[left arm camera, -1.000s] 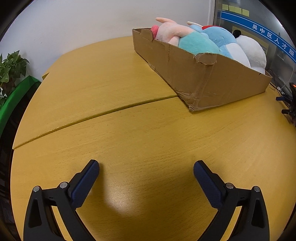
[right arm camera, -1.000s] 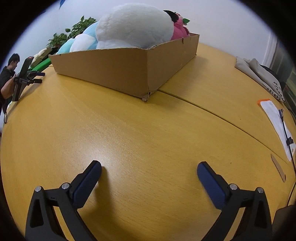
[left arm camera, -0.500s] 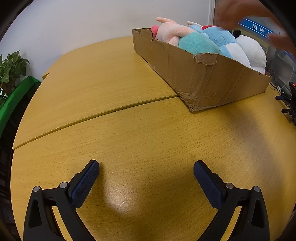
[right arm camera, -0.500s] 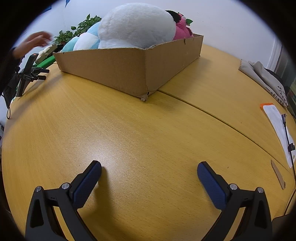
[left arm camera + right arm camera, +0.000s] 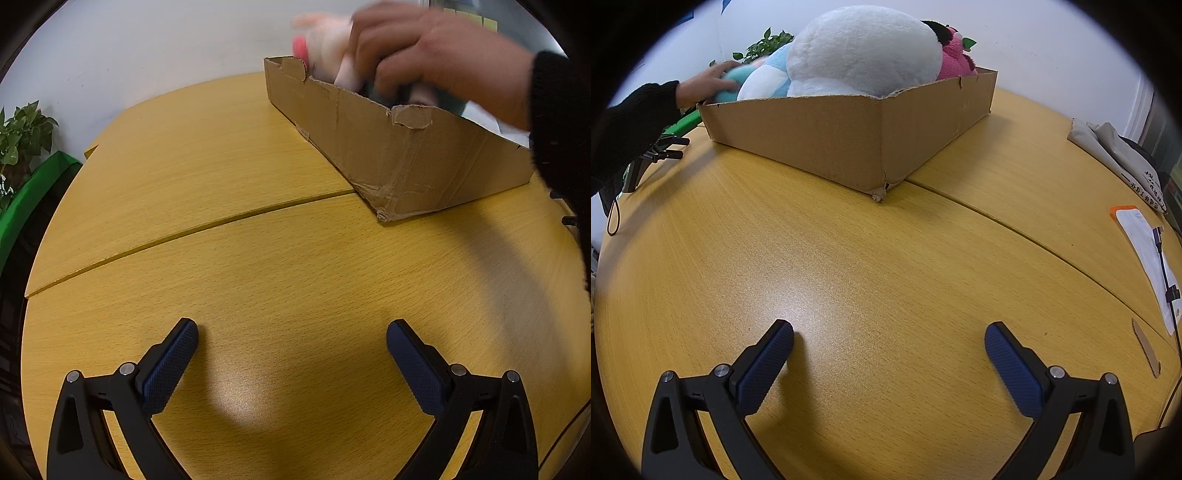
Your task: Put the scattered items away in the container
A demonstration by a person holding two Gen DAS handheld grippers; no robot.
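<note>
A shallow cardboard box (image 5: 406,147) stands on the yellow wooden table (image 5: 258,258); it also shows in the right wrist view (image 5: 827,140). It holds plush toys: a big white one (image 5: 864,55), a pink one (image 5: 955,66) and a light blue one (image 5: 764,79). A bare hand (image 5: 436,51) in a black sleeve grips a pale pink plush (image 5: 332,48) in the box; the hand also shows in the right wrist view (image 5: 705,83). My left gripper (image 5: 291,332) is open and empty, low over the table. My right gripper (image 5: 888,332) is open and empty too.
A potted plant (image 5: 22,136) and a green edge (image 5: 33,188) lie past the table's left side. In the right wrist view a folded cloth bag (image 5: 1123,155), a white paper with a cable (image 5: 1148,254) and a black stand (image 5: 646,162) sit on the table.
A hand has come in over the box and now grips the plush toys at its far end. Both grippers stay still and open.
</note>
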